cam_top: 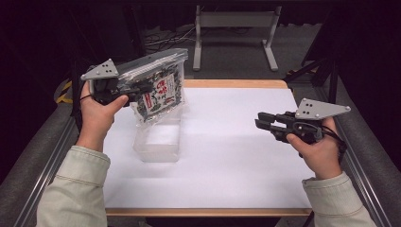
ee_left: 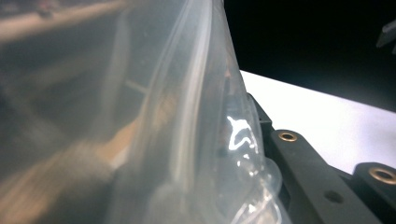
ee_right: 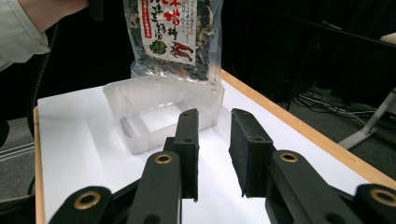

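Observation:
A clear plastic bag (cam_top: 158, 87) with a printed food packet inside hangs above a clear plastic tray (cam_top: 158, 140) on the white table. My left gripper (cam_top: 142, 87) is shut on the bag's top edge, and the clear film (ee_left: 140, 130) lies right against its camera. The bag's lower edge (ee_right: 175, 70) hangs just over the tray's far rim (ee_right: 163, 86). My right gripper (cam_top: 260, 121) hovers over the table's right side, open with nothing between its jaws (ee_right: 212, 149), pointing toward the tray.
The white table surface (cam_top: 227, 156) has a wooden edge (ee_right: 299, 126). A metal stand (cam_top: 234, 28) and cables lie on the floor beyond the table. Dark padded rails run along both sides.

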The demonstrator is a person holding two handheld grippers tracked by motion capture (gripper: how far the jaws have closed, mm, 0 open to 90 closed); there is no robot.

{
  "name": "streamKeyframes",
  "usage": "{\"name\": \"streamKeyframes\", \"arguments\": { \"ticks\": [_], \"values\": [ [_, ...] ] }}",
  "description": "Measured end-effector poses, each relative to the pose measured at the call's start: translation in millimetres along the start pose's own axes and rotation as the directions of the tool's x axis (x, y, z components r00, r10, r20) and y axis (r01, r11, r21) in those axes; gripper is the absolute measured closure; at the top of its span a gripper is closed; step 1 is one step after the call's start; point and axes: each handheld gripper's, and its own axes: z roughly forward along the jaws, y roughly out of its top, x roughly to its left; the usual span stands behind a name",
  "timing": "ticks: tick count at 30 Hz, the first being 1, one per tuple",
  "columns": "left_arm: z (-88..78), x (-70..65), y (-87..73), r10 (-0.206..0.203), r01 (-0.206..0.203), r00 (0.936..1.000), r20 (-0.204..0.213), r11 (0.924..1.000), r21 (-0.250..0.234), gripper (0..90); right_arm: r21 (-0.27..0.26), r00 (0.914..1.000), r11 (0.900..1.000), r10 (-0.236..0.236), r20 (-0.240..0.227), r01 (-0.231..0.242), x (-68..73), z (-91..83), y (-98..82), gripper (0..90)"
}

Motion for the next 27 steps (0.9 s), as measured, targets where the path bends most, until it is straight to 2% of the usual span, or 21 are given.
{"name": "streamKeyframes", "arguments": {
  "ticks": [4, 9, 13, 16, 19, 21, 22, 27],
  "values": [
    [-0.1, 3.5, -3.7, -0.024, 0.024, 0.9995, -0.021, 0.9996, 0.013, 72.8, -0.001, 1.0, 1.0, 0.002, -0.001, -0.002, 0.4, -0.3, -1.1, 72.6],
    [-1.3, 7.2, -9.3, -0.058, 0.059, 0.9982, -0.013, 0.9982, 0.016, 72.8, 0.001, 1.0, 1.0, 0.005, 0.003, -0.005, -0.4, -1.5, -2.4, 72.4],
    [0.3, 9.0, -19.1, -0.067, 0.067, 0.9977, -0.011, 0.9976, 0.018, 72.8, 0.001, 0.9999, 1.0, 0.01, 0.003, -0.01, -0.9, -1.6, -3.8, 72.1],
    [5.5, 13.0, -32.2, -0.106, 0.107, 0.9942, -0.014, 0.9936, 0.036, 72.8, 0.005, 0.9999, 1.0, 0.01, 0.006, -0.01, -0.7, -0.2, -5.4, 72.0],
    [7.8, 16.1, -38.2, -0.121, 0.122, 0.9922, -0.027, 0.9916, 0.041, 72.7, 0.005, 0.9999, 1.0, 0.008, 0.008, -0.008, -0.6, -0.1, -5.2, 71.9],
    [9.2, 16.9, -41.5, -0.125, 0.126, 0.9916, -0.033, 0.9909, 0.047, 72.6, 0.003, 0.9999, 1.0, 0.01, 0.005, -0.01, -0.5, -1.0, -4.9, 71.6],
    [10.6, 16.5, -43.3, -0.111, 0.113, 0.993, -0.041, 0.9922, 0.052, 72.6, 0.002, 0.9999, 1.0, 0.01, 0.007, -0.01, -1.2, -1.9, -5.2, 71.6],
    [16.4, 13.3, -47.8, -0.092, 0.096, 0.9943, -0.053, 0.9931, 0.067, 72.6, 0.002, 0.9999, 1.0, 0.012, 0.008, -0.012, -1.7, -2.4, -6.0, 71.5]
  ]
}}
